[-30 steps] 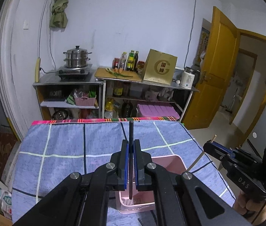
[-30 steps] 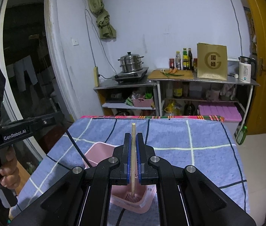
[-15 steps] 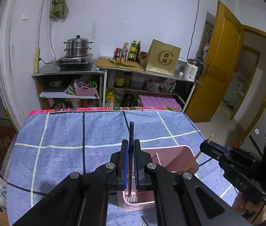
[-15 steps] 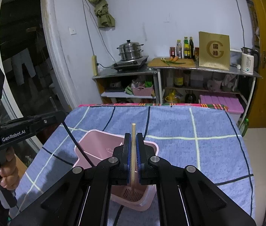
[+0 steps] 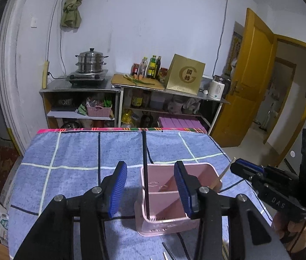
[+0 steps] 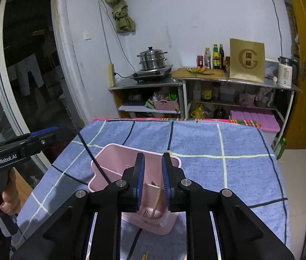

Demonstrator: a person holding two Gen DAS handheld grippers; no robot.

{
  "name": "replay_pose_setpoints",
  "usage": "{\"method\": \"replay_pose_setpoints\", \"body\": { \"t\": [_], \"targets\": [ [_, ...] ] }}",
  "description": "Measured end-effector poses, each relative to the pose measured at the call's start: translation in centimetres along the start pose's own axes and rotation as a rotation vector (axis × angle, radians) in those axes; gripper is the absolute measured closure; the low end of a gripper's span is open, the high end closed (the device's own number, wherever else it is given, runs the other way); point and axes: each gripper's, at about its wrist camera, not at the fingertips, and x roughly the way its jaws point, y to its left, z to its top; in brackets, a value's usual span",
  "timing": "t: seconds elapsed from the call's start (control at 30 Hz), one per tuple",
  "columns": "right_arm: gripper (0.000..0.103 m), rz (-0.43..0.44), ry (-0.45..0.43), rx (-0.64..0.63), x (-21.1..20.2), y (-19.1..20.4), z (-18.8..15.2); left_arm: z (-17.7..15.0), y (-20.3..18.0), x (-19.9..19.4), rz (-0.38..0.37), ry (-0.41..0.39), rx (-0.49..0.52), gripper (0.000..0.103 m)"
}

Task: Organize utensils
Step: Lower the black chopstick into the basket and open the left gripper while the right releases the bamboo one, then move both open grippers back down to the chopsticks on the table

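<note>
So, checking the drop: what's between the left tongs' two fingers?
Left wrist view: the black chopstick, upright in the pink basket, touching neither finger.

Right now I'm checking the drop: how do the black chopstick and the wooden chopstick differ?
The black chopstick stands nearly upright in the pink holder's left compartment; the wooden chopstick leans tilted in the right one. The black one sits between the wide-open left gripper; the wooden one between the less open right gripper. Both rest in the holder, released.
</note>
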Motion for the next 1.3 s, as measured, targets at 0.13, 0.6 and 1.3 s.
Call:
{"method": "replay_pose_setpoints", "body": {
  "t": [0.13,0.6,1.3],
  "targets": [
    [0.084,0.004,-0.028,-0.006,-2.2,0.1,-0.8,-1.7,-0.1,-2.3,-0.019,-0.027,-0.01,0.058],
    [0.084,0.041,-0.082,-0.012,-9.9,1.1,-8.3,-11.3,-1.7,-9.3,-0.048,-0.066,-0.014,0.058],
    [0.084,0.034,-0.014,0.024,-11.7,0.9,-15.6,-19.5,-3.5,-9.4,-0.038,0.05,0.016,0.066]
  ]
}}
